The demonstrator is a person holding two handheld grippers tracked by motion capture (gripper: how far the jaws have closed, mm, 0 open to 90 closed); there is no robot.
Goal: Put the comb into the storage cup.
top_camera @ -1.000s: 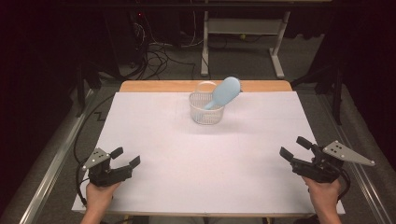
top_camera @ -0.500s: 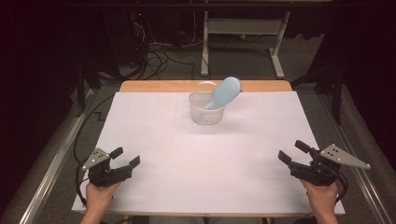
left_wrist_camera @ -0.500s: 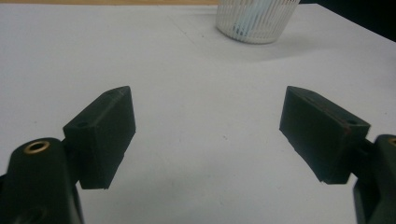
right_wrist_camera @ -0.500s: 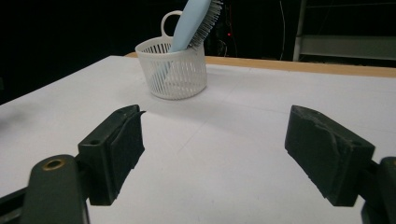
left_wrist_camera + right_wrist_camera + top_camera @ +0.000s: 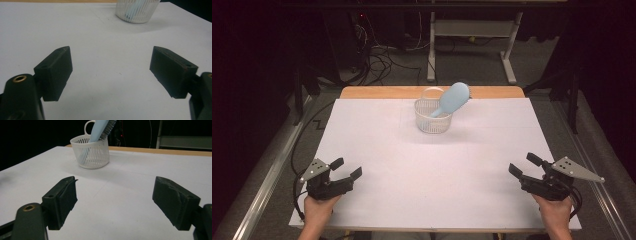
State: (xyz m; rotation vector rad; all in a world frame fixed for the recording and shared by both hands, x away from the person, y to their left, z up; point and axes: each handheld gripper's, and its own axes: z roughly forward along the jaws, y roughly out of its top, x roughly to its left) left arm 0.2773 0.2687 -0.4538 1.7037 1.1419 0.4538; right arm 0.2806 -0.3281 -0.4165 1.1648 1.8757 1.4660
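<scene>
Hairbrush (image 5: 453,99) stands handle-down in the white basket (image 5: 432,118) at the far middle of the worktop (image 5: 427,190), head leaning up & to the right. Left gripper (image 5: 346,168) & right gripper (image 5: 523,165) sit at the near corners, both w/ jaws spread wide, holding nothing. Basket is well apart from both, roughly equidistant; brush tilts toward the right side, so right hand probably has the easier reach. White sheet covers the worktop; dark room, cables on floor behind.

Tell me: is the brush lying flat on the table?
No. The brush stands tilted in the basket, handle down.
</scene>
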